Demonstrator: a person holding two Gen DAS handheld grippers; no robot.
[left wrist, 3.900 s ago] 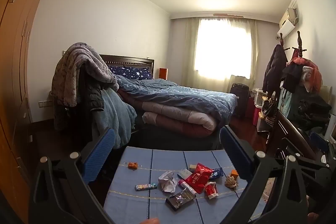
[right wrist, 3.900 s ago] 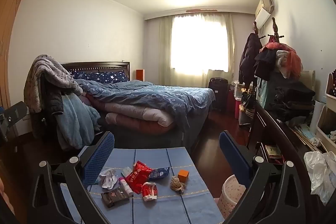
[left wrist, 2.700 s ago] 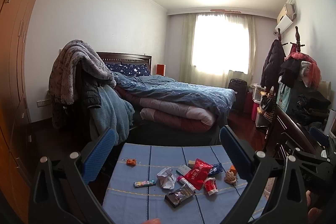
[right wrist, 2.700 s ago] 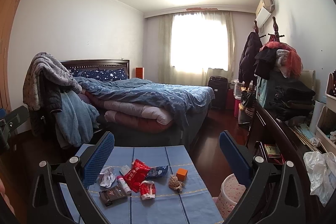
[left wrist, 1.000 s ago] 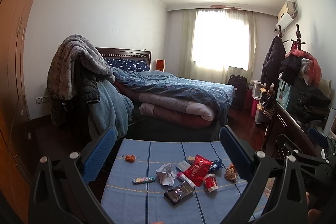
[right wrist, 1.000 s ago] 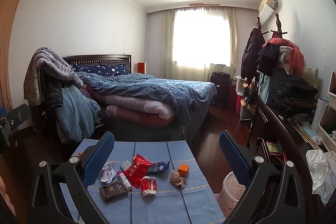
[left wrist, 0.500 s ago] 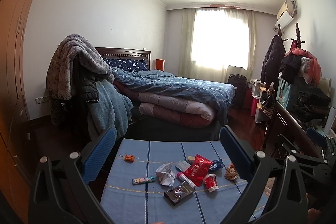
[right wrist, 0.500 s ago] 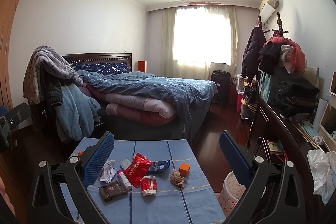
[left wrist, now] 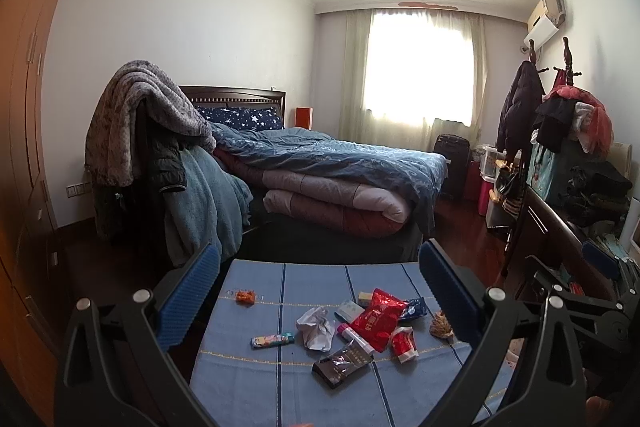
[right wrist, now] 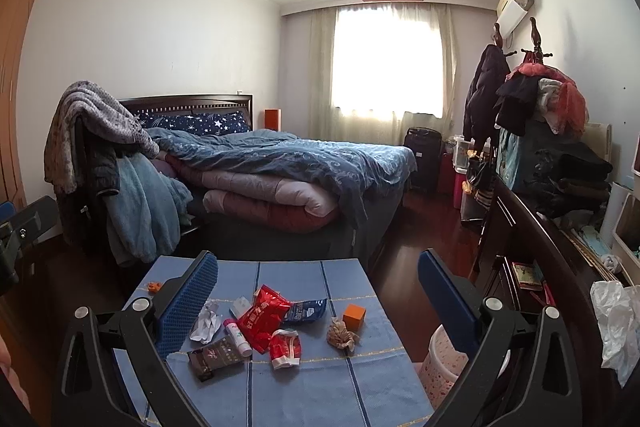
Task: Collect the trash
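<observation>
Trash lies on a table with a blue cloth [left wrist: 260,383] [right wrist: 360,387]: a red snack bag [left wrist: 378,317] [right wrist: 262,317], a crumpled white tissue [left wrist: 316,327] [right wrist: 206,321], a dark wrapper [left wrist: 342,363] [right wrist: 216,357], a small red-white packet [left wrist: 402,343] [right wrist: 285,349], a brown crumpled scrap [left wrist: 440,325] [right wrist: 340,335], an orange box [right wrist: 354,315], a candy stick [left wrist: 272,340] and an orange wrapper [left wrist: 245,297]. My left gripper [left wrist: 320,295] and right gripper [right wrist: 318,295] are open, empty, held above the table's near side.
A pink-patterned waste bin [right wrist: 444,363] stands on the floor right of the table. A bed with blue quilts [left wrist: 332,167] lies behind. A dark desk [right wrist: 532,259] piled with clothes runs along the right wall. A wardrobe [left wrist: 24,147] is on the left.
Both views have drifted slightly; the table and trash sit a little differently in frame. Both grippers stay open and nothing on the table has moved.
</observation>
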